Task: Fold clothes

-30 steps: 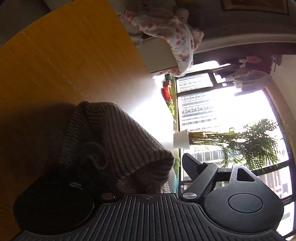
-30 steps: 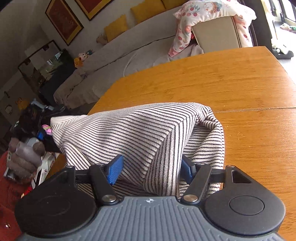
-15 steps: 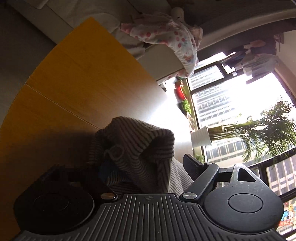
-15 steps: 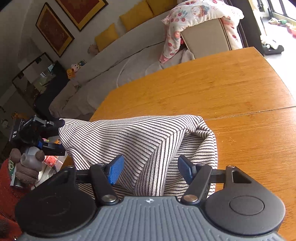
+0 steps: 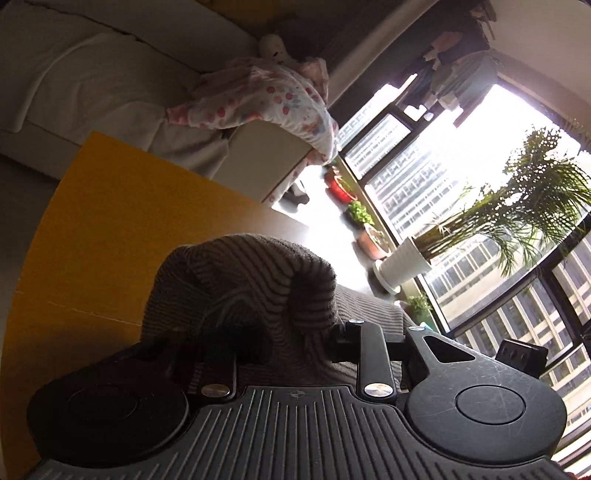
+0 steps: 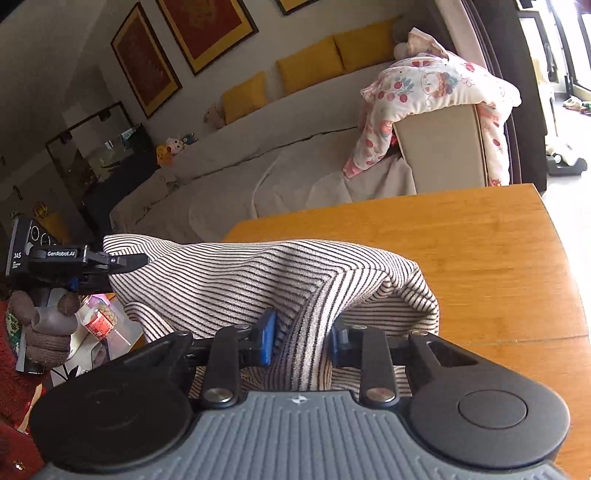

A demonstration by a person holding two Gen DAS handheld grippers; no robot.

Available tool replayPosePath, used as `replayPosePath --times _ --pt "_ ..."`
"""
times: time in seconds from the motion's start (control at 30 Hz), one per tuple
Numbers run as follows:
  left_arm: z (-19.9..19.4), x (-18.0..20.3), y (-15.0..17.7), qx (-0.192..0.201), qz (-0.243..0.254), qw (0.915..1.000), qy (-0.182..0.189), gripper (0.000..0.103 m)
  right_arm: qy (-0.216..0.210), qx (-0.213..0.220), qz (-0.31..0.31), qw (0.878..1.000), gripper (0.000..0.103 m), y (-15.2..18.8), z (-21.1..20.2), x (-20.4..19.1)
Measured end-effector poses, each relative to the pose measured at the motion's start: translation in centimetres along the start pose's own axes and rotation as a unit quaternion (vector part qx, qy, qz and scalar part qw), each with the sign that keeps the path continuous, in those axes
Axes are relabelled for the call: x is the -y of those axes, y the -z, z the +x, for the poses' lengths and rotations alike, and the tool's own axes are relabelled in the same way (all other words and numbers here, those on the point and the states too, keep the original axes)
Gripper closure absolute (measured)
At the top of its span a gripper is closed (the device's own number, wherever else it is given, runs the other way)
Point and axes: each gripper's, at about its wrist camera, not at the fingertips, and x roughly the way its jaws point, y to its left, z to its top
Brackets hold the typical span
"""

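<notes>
Here, closing the right tool (image 6: pixel 301 341) on a bunched fold of the striped garment (image 6: pixel 258 280), blue pads (image 6: pixel 266 338) pressing the cloth from both sides, jaws drawn narrow. Holding the cloth up above the wooden bench (image 6: pixel 461 240), its right end drooping down to the wood near the bench's seam. Stretching leftward in the right wrist view to the left tool (image 6: pixel 125 260), gripping the far corner there, with a gloved hand (image 6: pixel 46 328) wrapped around the handle below.

Closing the left tool (image 5: pixel 280 341) as well, in its own view, on a thick hump of the same striped garment (image 5: pixel 243 280); dark shadow hiding the left pad, yet cloth filling the narrow gap between the fingers (image 5: pixel 341 341) and bulging up over them. Hanging the fabric in front of the bench (image 5: pixel 110 240), yellow-brown in this light.

Lying beyond the bench: a grey sofa (image 6: pixel 258 173) with yellow cushions (image 6: pixel 306 64), a cherry-print blanket (image 6: pixel 436 85) draped over its armrest, framed red pictures (image 6: pixel 207 29) on the wall. Glaring brightly in the left wrist view, a large window (image 5: pixel 461 177) with a potted palm (image 5: pixel 524 206) before it.
</notes>
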Motion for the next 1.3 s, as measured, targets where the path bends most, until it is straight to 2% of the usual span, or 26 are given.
replayPosePath --times 0.07,0.17,0.23,0.3,0.33,0.47,0.53,0.6,0.63,0.67,0.73,0.8,0.87,0.9,0.97,1.03,1.17,1.3 --pt "0.1 -0.2 2.9 -0.024 0.010 0.9996 -0.010 0.071 0.001 -0.024 0.004 1.000 0.075 1.7 -0.2 0.5" --pt "1.0 -1.6 6.6 -0.069 0.000 0.9969 -0.040 0.068 0.029 -0.067 0.011 0.997 0.073 4.7 0.9 1.0" --pt "1.5 -2.9 8.2 -0.090 -0.020 0.9938 -0.061 0.067 0.026 -0.063 0.026 0.997 0.073 5.6 0.7 1.3" --pt "0.4 -3.4 8.3 -0.079 -0.031 0.9947 -0.059 0.064 0.027 -0.056 0.029 0.998 0.073 5.7 0.1 1.0" --pt "-0.4 -3.3 8.0 -0.070 -0.028 0.9950 -0.066 0.059 0.030 -0.054 0.024 0.998 0.074 5.7 -0.2 0.8" --pt "-3.6 -1.7 6.5 -0.025 0.012 0.9971 -0.071 0.056 0.049 -0.046 0.006 0.998 0.075 5.7 -1.3 0.5" --pt "-5.1 -0.6 5.8 0.009 0.030 0.9978 -0.059 0.045 0.058 -0.042 0.002 0.997 0.075 5.6 -1.8 0.5" --pt "-5.8 0.5 5.2 0.035 0.043 0.9977 -0.039 0.039 0.069 -0.030 -0.003 0.997 0.072 5.4 -2.2 0.3" --pt "-5.6 1.1 5.0 0.044 0.046 0.9977 -0.022 0.034 0.073 -0.018 -0.006 0.997 0.063 5.0 -2.3 0.0" --pt "-5.2 1.4 4.9 0.045 0.046 0.9979 -0.009 0.031 0.074 -0.005 -0.007 0.997 0.046 4.6 -2.4 -0.2" --pt "-2.9 2.1 5.1 0.025 0.033 0.9990 0.015 0.025 0.070 0.021 -0.005 0.997 0.032 3.9 -2.4 -0.8" --pt "-0.2 1.6 5.8 -0.009 0.020 0.9997 0.008 0.022 0.042 0.039 0.009 0.998 0.029 3.3 -1.8 -1.0" --pt "2.4 0.4 6.5 -0.037 0.003 0.9993 -0.010 0.017 0.022 0.042 0.021 0.999 0.018 3.1 -0.5 -1.0" --pt "3.5 -0.2 6.8 -0.046 -0.004 0.9988 -0.015 0.017 0.013 0.040 0.026 0.999 0.016 3.1 0.4 -0.9" --pt "4.2 -0.9 6.3 -0.032 -0.001 0.9995 -0.001 0.009 0.001 0.035 0.036 0.999 0.005 3.1 2.1 -0.6" --pt "4.8 -1.4 5.5 -0.027 -0.001 0.9996 0.005 0.007 0.007 0.024 0.038 0.999 0.000 3.8 3.9 -0.3" --pt "6.4 -2.5 3.6 -0.011 -0.007 0.9999 0.006 0.004 0.024 0.029 0.020 0.999 0.000 5.2 4.3 -1.6" --pt "8.2 -2.5 2.2 0.023 0.025 0.9991 -0.024 0.002 -0.016 0.036 0.062 0.997 0.000 7.2 2.9 -2.3"
